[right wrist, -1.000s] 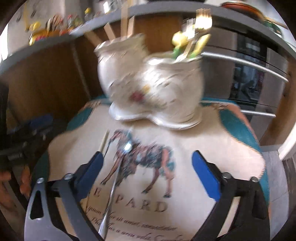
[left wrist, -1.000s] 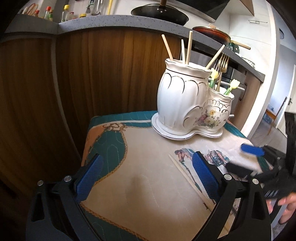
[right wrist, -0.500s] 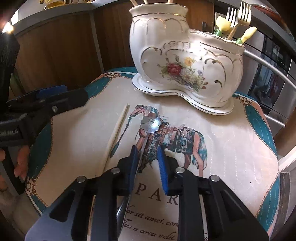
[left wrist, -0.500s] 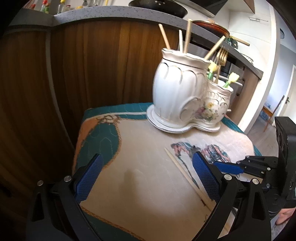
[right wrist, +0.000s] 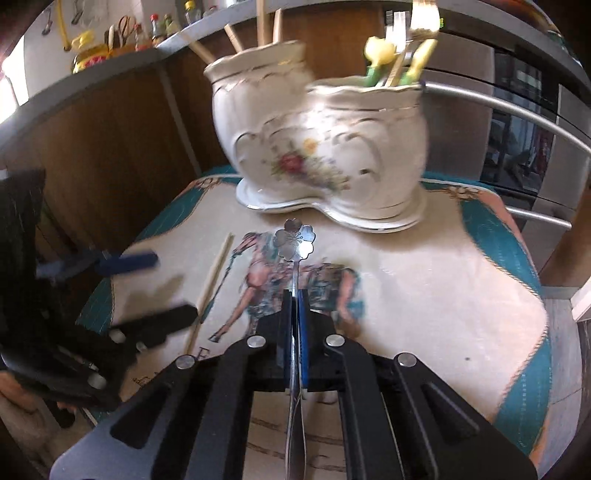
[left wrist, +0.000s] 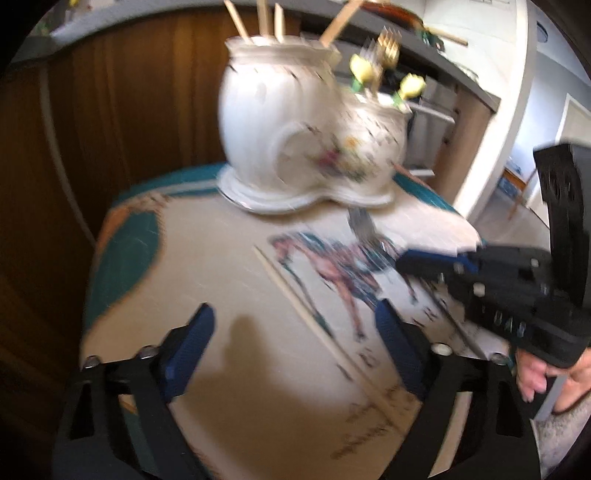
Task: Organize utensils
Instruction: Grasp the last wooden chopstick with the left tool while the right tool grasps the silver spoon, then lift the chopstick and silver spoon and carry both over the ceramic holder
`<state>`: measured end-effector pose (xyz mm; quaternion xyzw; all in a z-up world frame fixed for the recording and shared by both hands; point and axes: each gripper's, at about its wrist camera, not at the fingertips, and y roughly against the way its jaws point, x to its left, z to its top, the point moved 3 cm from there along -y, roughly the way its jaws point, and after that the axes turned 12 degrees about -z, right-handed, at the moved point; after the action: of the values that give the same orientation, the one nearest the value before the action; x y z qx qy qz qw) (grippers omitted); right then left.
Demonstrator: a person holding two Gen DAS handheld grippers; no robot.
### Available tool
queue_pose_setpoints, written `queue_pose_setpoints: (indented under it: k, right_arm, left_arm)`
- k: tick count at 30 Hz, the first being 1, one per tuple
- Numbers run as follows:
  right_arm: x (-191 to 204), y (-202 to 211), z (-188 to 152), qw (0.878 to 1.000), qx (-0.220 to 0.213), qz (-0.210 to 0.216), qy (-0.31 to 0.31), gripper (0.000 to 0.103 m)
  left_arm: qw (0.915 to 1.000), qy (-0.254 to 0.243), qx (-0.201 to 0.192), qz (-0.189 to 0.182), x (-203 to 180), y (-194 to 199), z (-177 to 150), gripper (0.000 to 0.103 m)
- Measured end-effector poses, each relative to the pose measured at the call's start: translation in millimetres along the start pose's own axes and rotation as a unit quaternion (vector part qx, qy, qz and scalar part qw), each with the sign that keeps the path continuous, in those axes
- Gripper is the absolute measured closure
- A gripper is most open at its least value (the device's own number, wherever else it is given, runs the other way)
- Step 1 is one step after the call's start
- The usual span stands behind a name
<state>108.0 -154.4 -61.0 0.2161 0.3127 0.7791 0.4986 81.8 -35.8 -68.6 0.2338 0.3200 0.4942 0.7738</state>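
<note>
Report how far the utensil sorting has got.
Done: chopsticks stand in the holder's taller cup and forks in its lower cup. In hand: the right gripper is shut on a flower-ended spoon, which points at the holder. Left: one chopstick lies on the mat, between the fingers of the open, empty left gripper.

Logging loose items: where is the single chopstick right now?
In the right wrist view the chopstick lies on the placemat, left of the held spoon.
</note>
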Motion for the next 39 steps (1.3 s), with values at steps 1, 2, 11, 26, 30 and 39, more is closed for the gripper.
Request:
queue_pose_setpoints:
  k: [1, 2, 11, 26, 30, 39]
  right_arm:
    - [-2.3, 1.2, -0.3, 1.000, -0.001, 0.001, -0.002, 0.100]
    - [-3.5, 2.4, -0.8, 1.000, -0.003, 0.004, -0.003, 0.100]
    - [-11.1, 15.8, -3.9, 1.000, -0.011, 0.019, 0.000, 0.100]
    - [2.8, -0.3, -8.4, 0.994, 0.075, 0.007, 0.081, 0.099]
    - [-2.6, -7.0, 1.8, 0.992, 0.101, 0.031, 0.072, 0.098]
    - [7.8, -0.1, -8.2, 0.995, 0.049, 0.007, 0.083, 0.100]
  left_arm:
    - [1.0000, 0.001, 0.010, -0.002, -1.7, -3.8, -1.6, 0.034]
    - [0.9997, -0.002, 0.023, 0.000, -4.4, -9.4, -4.0, 0.044]
    - [0.9973, -0.035, 0.065, 0.006, -0.2, -5.9, -4.7, 0.095]
    - [0.9918, -0.019, 0.125, 0.018, -5.6, 4.5, -13.8, 0.083]
    - [0.9913, -0.030, 0.125, 0.027, -6.9, 7.1, -14.6, 0.082]
    - [0.9951, -0.042, 0.082, 0.035, -3.9, 6.2, -17.1, 0.097]
